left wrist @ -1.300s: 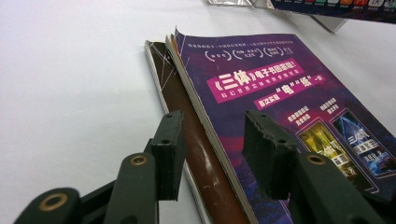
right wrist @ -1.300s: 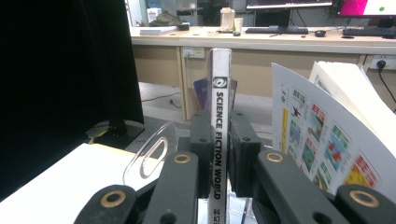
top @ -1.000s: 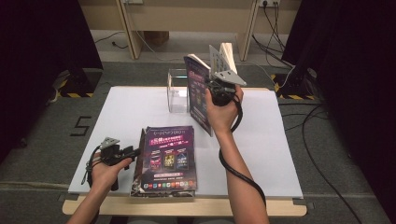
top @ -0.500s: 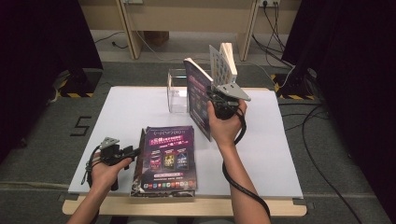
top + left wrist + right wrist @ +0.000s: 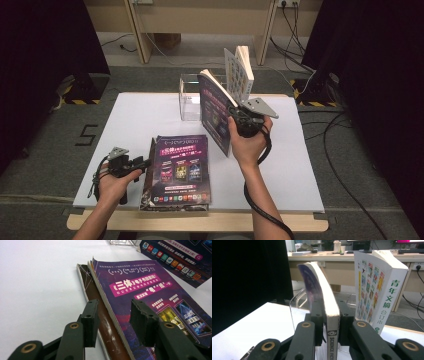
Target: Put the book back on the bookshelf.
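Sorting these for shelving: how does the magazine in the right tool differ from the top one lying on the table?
The held magazine stands upright, spine clamped in the right tool; the flat magazine lies face up on a small stack. The held one bows along its top; the flat one lies level. Both have dark purple covers.

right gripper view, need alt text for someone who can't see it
The right claw holds a purple-covered magazine upright by its spine, one black jaw on each side, its top curving left. Just right of it stands a white book with green lettering on its spine, and a clear acrylic stand sits behind on the white table.
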`<state>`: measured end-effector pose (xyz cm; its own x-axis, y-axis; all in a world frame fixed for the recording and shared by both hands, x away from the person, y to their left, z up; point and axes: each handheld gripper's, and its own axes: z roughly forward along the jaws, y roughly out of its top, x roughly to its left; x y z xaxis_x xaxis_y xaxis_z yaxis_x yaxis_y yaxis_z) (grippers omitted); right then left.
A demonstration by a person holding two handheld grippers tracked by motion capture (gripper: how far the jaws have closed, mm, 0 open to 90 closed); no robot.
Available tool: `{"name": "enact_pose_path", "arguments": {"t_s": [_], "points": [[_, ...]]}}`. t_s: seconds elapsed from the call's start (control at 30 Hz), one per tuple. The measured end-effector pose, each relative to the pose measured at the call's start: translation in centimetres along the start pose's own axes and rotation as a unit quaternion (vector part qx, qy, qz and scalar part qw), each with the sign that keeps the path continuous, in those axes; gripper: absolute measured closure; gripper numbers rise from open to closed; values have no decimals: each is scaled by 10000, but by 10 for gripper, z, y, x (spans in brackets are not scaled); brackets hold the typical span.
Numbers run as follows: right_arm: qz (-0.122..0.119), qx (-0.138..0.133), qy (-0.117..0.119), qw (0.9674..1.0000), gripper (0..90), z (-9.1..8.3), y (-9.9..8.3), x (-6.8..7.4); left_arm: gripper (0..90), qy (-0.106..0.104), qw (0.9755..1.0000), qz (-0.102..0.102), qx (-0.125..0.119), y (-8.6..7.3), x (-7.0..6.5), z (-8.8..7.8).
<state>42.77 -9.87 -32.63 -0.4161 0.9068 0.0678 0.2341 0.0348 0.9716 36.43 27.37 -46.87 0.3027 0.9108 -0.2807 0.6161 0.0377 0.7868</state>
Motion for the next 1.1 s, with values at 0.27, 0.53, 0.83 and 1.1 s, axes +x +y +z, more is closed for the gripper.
{"name": "enact_pose_path", "arguments": {"t_s": [0.27, 0.53, 0.83, 1.1], "points": [[51, 187, 57, 9998, 758, 6, 5, 0, 575, 6, 10000, -14, -5, 1, 1, -1], [-15, 533, 231, 9983, 772, 25, 11, 6, 575, 11, 10000, -23, -19, 1, 2, -1], [-127, 929, 224, 9953, 824, 29, 19, 2, 575, 4, 10000, -23, -19, 1, 1, -1], [-39, 848, 198, 9962, 828, 29, 19, -1, 576, 12, 10000, -33, -17, 1, 2, -1]]}}
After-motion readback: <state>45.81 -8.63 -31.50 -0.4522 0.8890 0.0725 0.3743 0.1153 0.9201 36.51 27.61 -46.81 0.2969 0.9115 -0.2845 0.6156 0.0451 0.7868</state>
